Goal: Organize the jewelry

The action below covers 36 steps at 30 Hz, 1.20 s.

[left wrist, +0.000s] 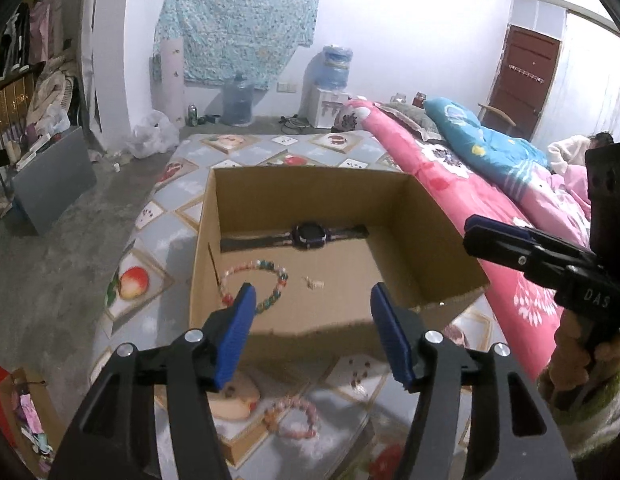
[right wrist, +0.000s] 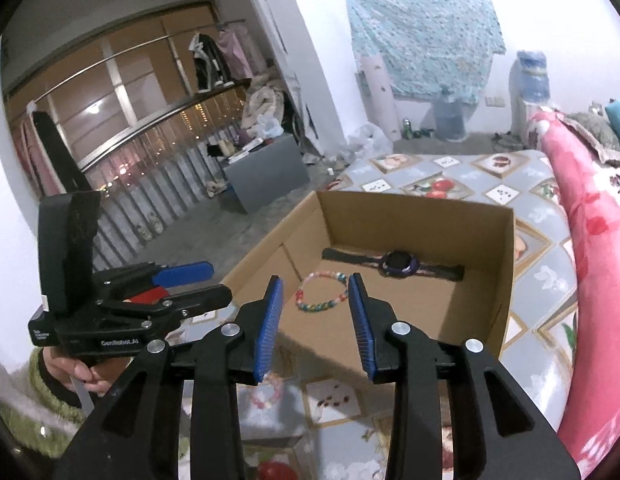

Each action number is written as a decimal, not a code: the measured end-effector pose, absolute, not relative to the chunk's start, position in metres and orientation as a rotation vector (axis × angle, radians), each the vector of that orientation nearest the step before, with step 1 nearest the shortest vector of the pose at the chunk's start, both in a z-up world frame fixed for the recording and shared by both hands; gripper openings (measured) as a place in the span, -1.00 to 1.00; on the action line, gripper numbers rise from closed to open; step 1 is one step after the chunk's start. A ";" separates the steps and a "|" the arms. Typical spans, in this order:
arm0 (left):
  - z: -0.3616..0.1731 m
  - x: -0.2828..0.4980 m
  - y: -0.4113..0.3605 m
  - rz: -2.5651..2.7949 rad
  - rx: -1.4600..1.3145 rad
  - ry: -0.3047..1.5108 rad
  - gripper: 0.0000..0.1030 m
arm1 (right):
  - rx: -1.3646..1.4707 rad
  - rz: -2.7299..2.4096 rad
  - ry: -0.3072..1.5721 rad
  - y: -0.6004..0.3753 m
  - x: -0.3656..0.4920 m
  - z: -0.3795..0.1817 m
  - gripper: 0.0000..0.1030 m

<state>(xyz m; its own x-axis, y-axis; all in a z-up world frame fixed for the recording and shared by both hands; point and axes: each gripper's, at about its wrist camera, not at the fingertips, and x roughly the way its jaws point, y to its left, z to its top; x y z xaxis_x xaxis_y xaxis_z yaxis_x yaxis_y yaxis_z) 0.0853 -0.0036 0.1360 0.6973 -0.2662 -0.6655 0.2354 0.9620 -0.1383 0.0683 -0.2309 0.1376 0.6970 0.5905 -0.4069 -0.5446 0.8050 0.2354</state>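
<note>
Your left gripper (left wrist: 312, 312) hangs over the box's (left wrist: 442, 240) near edge, jaws wide, nothing between them. Your right gripper (right wrist: 315, 308) is beside it, jaws parted, also empty. In the box: watch (left wrist: 310, 234) against the far wall, bead bracelet (left wrist: 256, 286) in the near left corner. A pink bracelet (left wrist: 294, 418) lies on the bedsheet (left wrist: 158, 240) just in front of the box.

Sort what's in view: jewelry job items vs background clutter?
Job:
- cardboard box
- watch, in box
- multicoloured bead bracelet, in box
- pink bead bracelet, on the bedsheet in front of box
- left gripper and right gripper, both empty

Clutter:
- pink quilt
- water dispenser
- plastic bag
</note>
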 end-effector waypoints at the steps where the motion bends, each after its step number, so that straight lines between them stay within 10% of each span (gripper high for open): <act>1: 0.131 0.077 0.000 -0.298 -0.056 0.737 0.21 | 0.099 0.646 0.476 -0.231 0.061 0.135 -0.36; 14: 0.036 0.060 -0.052 -0.411 0.115 0.882 0.24 | 0.137 0.564 0.754 -0.230 0.060 0.035 -0.49; 24: 0.001 0.074 -0.083 -0.492 0.269 0.964 -0.54 | 0.221 0.578 0.803 -0.231 0.066 0.007 -0.53; 36: -0.009 0.086 -0.093 -0.498 0.295 1.021 -0.61 | 0.268 0.574 0.802 -0.242 0.070 -0.001 -0.53</act>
<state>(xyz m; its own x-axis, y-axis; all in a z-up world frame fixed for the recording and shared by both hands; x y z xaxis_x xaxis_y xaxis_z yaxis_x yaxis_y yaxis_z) 0.0858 -0.0932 -0.0093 0.4258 -0.2574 -0.8674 0.5256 0.8507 0.0056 0.0696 -0.2423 -0.0008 0.5545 0.5777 -0.5989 -0.3813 0.8161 0.4342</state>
